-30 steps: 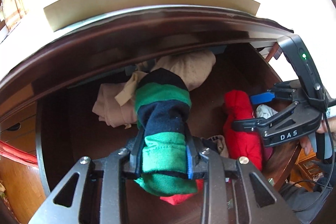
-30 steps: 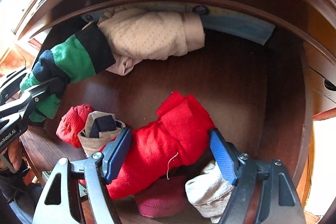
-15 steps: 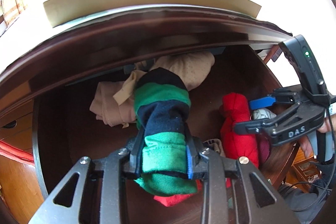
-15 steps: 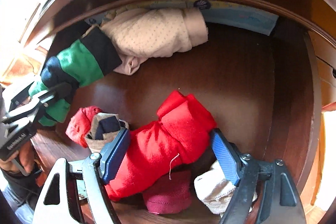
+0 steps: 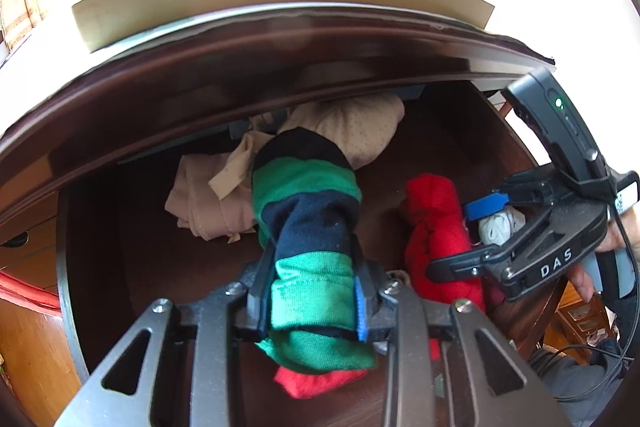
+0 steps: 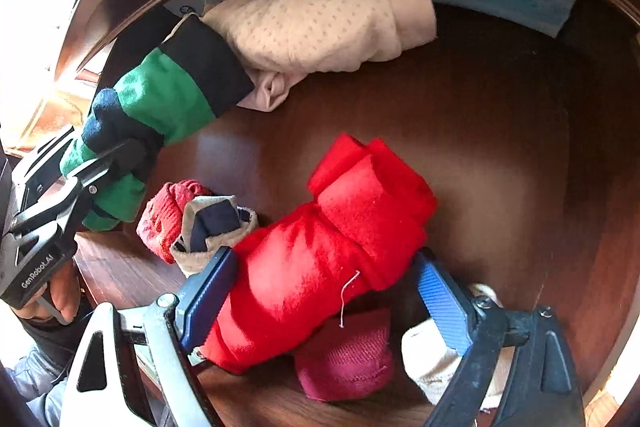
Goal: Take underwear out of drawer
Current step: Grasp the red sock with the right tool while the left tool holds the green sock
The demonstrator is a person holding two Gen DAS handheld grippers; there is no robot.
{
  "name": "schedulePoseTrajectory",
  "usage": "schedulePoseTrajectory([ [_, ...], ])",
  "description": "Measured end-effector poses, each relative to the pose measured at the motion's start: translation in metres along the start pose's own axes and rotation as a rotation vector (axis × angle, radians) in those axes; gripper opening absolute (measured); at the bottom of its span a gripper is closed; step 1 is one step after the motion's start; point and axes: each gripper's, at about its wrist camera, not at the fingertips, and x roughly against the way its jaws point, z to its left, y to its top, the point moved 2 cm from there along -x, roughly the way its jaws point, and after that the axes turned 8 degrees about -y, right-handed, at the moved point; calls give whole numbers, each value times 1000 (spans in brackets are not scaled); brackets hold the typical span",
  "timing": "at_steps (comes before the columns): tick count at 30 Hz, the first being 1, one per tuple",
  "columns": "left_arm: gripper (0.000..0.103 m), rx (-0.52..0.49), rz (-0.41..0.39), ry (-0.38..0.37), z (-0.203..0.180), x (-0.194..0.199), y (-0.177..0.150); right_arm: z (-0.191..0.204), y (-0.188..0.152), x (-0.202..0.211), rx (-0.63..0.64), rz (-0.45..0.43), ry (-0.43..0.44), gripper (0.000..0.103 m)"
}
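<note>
Inside the open drawer [image 6: 500,155], the right tool [image 6: 320,287] points steeply down with its blue pads straddling a rolled red garment [image 6: 320,255]; its jaws are opening, the left pad against the cloth, the right pad just clear. Under and beside that roll lie a maroon bundle [image 6: 348,355], a white bundle [image 6: 432,359], a beige-and-navy bundle [image 6: 216,227] and a small red knit bundle [image 6: 168,211], all crowded at the drawer's near edge. The left tool [image 5: 310,291], tilted down, is clenched on a green-and-navy striped roll [image 5: 308,227], lifted clear of the drawer floor. Behind it, at the back wall, rest two beige folded garments [image 6: 320,23]. A hand [image 6: 60,295] grips the left tool's handle. Count: two tools, eight cloth items visible.
</note>
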Motion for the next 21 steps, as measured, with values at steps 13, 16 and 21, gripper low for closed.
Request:
schedulePoseTrajectory([
  [13, 28, 7, 2, -9, 1, 0, -1, 15, 9, -4, 71, -38, 84, 67],
  [16, 28, 12, -1, -14, 2, 1, -1, 18, 9, -6, 84, -20, 84, 66],
  [21, 28, 24, -28, -21, 5, 8, -3, 26, 5, 4, 124, -90, 125, 24],
])
